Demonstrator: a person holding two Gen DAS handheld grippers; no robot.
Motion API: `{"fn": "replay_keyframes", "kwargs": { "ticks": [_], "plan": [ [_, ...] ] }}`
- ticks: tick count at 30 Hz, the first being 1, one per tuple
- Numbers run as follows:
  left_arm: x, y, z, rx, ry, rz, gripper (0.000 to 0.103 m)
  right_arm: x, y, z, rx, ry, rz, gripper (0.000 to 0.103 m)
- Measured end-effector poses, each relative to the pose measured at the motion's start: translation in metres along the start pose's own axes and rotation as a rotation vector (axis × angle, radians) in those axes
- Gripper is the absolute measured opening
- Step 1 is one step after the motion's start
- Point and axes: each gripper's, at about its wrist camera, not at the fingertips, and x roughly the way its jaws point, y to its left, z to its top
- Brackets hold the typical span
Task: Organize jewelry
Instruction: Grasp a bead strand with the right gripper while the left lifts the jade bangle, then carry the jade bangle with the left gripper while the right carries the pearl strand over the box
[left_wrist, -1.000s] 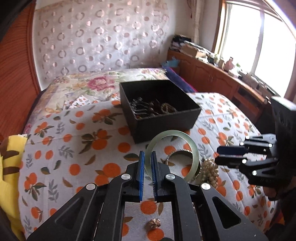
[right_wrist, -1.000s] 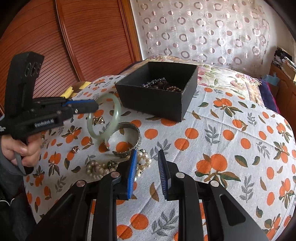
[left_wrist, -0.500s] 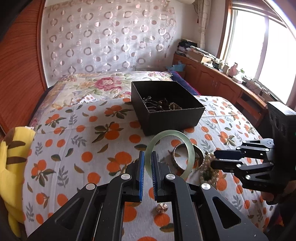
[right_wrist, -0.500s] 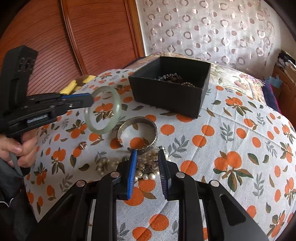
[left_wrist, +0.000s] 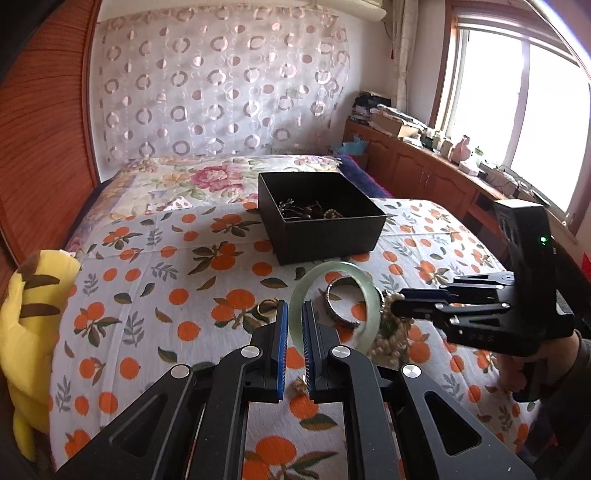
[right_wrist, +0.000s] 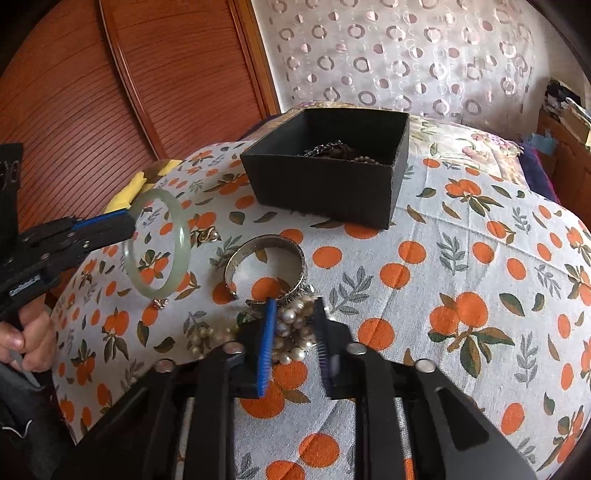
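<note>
Where the right gripper (right_wrist: 293, 321) comes down on the pearls (right_wrist: 291, 323), its fingers cover part of the cluster, so how far the strand runs beneath them cannot be told; its jaws are closing with the pearls between them, the pads not clearly pressing yet. In the left view the pearls are largely hidden behind the bangle (left_wrist: 334, 306) and the right gripper's tips. The left gripper (left_wrist: 293, 325) is clamped narrowly on the green bangle's rim and holds it upright, off the bedspread (right_wrist: 461, 258). A silver cuff (right_wrist: 266, 269) lies on the cloth touching the pearls, with small earrings (right_wrist: 207, 236) near it, too small to make out. Behind them the black box (right_wrist: 325, 184) stands open; inside it are a dark chain and beads, tangled and partly cut off by its front wall.
</note>
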Motion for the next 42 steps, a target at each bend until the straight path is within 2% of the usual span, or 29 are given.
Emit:
{"fn": "replay_keyframes", "kwargs": {
  "ticks": [8, 18, 30, 42],
  "plan": [
    [-0.025, -0.008, -0.010, 0.009, -0.038, 0.019, 0.007, -0.036, 0.002, -0.006, 0.003, -0.086, 0.005, 0.009],
    [-0.042, -0.011, -0.005, 0.020, -0.078, 0.036, 0.007, -0.092, 0.029, 0.009, -0.094, -0.211, -0.039, 0.009],
    [-0.047, -0.016, 0.006, 0.033, -0.105, 0.034, 0.007, -0.134, 0.036, 0.032, -0.138, -0.302, -0.055, 0.009],
    [-0.046, -0.020, 0.021, 0.041, -0.130, 0.042, 0.007, -0.159, 0.032, 0.057, -0.152, -0.365, -0.089, 0.009]
  ]
}}
